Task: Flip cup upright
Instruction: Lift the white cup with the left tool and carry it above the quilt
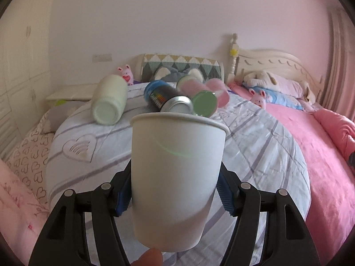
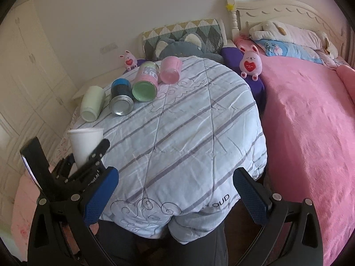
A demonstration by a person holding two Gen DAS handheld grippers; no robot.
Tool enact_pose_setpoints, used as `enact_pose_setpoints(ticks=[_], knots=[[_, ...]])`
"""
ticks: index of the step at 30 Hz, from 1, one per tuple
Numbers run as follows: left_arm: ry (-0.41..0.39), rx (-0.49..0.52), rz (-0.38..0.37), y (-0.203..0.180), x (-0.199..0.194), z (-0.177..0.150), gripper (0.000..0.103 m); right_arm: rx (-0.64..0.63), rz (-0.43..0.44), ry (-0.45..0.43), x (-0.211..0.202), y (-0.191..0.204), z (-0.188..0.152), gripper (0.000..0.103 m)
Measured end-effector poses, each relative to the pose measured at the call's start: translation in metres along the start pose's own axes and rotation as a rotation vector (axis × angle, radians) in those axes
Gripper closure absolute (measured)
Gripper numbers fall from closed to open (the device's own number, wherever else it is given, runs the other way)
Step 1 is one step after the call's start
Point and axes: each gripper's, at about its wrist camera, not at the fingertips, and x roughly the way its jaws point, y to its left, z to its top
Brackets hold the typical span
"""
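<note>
One cup [image 1: 177, 177] matters here, the white paper one, and the left tool [image 1: 173, 190] has it clamped low on the wall between its blue pads [image 1: 224, 197], mouth up and leaning a little toward the right of the frame. In the right wrist view the same cup [image 2: 85, 144] sits at the left edge of the frame, held above the near left part of the striped quilt [image 2: 188, 133]. The flip itself looks nearly done, so the step in hand is, as I judge it, levelling and setting down. Bring the rim level first, then lower straight until the base meets the quilt, and pick a flat patch of it (bedding is soft and creased, so a tilted cup would likely topple). Paper walls dent easily; the squeeze should be no firmer than needed. Part the pads only once the base rests on the quilt, and back away along the fingers so neither pad drags the wall. Four cans [image 2: 124, 102] lie on their sides at the upper left of the quilt, well apart from the cup, so they should not interfere. The right tool [image 2: 175, 197] holds nothing, its jaws spread wide over the near edge of the quilt.
</note>
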Motion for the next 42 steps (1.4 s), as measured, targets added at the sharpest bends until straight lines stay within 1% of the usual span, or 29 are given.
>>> enact_pose_setpoints(ticks=[7, 11, 15, 17, 19, 20, 22, 23, 24, 26, 28, 29, 31, 33, 34, 35, 36, 38, 39, 40, 41, 42], knots=[[0.000, -0.002, 0.010, 0.005, -0.018, -0.013, 0.036, -0.027, 0.011, -0.002, -0.006, 0.013, -0.006, 0.000], [0.008, 0.008, 0.010, 0.006, -0.020, -0.018, 0.036, -0.039, 0.018, -0.003, -0.009, 0.018, -0.008, 0.000], [0.014, 0.017, -0.003, 0.006, -0.016, -0.011, 0.036, -0.039, 0.022, -0.005, -0.011, 0.020, -0.010, 0.000], [0.025, 0.015, -0.022, 0.006, -0.012, -0.005, 0.036, -0.040, 0.021, -0.005, -0.012, 0.020, -0.010, 0.000], [0.061, 0.029, -0.018, 0.004, -0.003, 0.001, 0.036, -0.037, 0.020, -0.008, -0.012, 0.019, -0.010, 0.000], [0.104, 0.051, -0.024, 0.000, 0.005, 0.007, 0.036, -0.035, 0.020, -0.010, -0.013, 0.019, -0.010, 0.000], [0.137, 0.073, -0.032, -0.003, 0.012, 0.014, 0.034, -0.032, 0.018, -0.014, -0.013, 0.017, -0.009, 0.000], [0.154, 0.082, -0.046, -0.004, 0.015, 0.020, 0.030, -0.029, 0.017, -0.014, -0.013, 0.016, -0.008, 0.000], [0.175, 0.087, -0.056, -0.005, 0.019, 0.023, 0.030, -0.026, 0.018, -0.015, -0.013, 0.015, -0.008, 0.000], [0.222, 0.085, -0.071, -0.005, 0.027, 0.028, 0.030, -0.018, 0.019, -0.013, -0.012, 0.012, -0.007, 0.000], [0.289, 0.081, -0.090, -0.004, 0.040, 0.033, 0.030, -0.013, 0.020, -0.010, -0.010, 0.010, -0.007, 0.000], [0.309, 0.074, -0.094, -0.003, 0.044, 0.035, 0.033, -0.012, 0.020, -0.009, -0.010, 0.008, -0.006, 0.000], [0.346, 0.066, -0.113, -0.003, 0.049, 0.037, 0.034, -0.011, 0.021, -0.007, -0.009, 0.007, -0.006, 0.000], [0.371, 0.019, -0.152, 0.002, 0.051, 0.039, 0.036, -0.011, 0.023, -0.007, -0.010, 0.007, -0.006, 0.000], [0.366, 0.003, -0.166, 0.004, 0.049, 0.040, 0.036, -0.011, 0.022, -0.008, -0.010, 0.007, -0.006, 0.000], [0.335, -0.010, -0.165, 0.006, 0.043, 0.042, 0.036, -0.010, 0.021, -0.007, -0.010, 0.007, -0.006, 0.000], [0.294, -0.011, -0.160, 0.007, 0.036, 0.043, 0.036, -0.008, 0.021, -0.008, -0.010, 0.007, -0.006, 0.000], [0.165, -0.010, -0.160, 0.009, 0.014, 0.046, 0.036, -0.004, 0.020, -0.006, -0.010, 0.004, -0.007, 0.000], [0.075, -0.001, -0.140, 0.009, -0.002, 0.046, 0.036, -0.003, 0.019, -0.005, -0.010, 0.003, -0.008, 0.000], [-0.002, 0.019, -0.095, 0.007, -0.014, 0.043, 0.036, -0.002, 0.018, -0.004, -0.010, 0.003, -0.009, 0.000], [-0.088, 0.046, -0.034, 0.005, -0.026, 0.038, 0.036, -0.002, 0.017, -0.001, -0.009, 0.002, -0.010, 0.000], [-0.136, 0.047, -0.002, 0.005, -0.033, 0.031, 0.035, -0.001, 0.017, 0.001, -0.009, 0.002, -0.010, 0.000]])
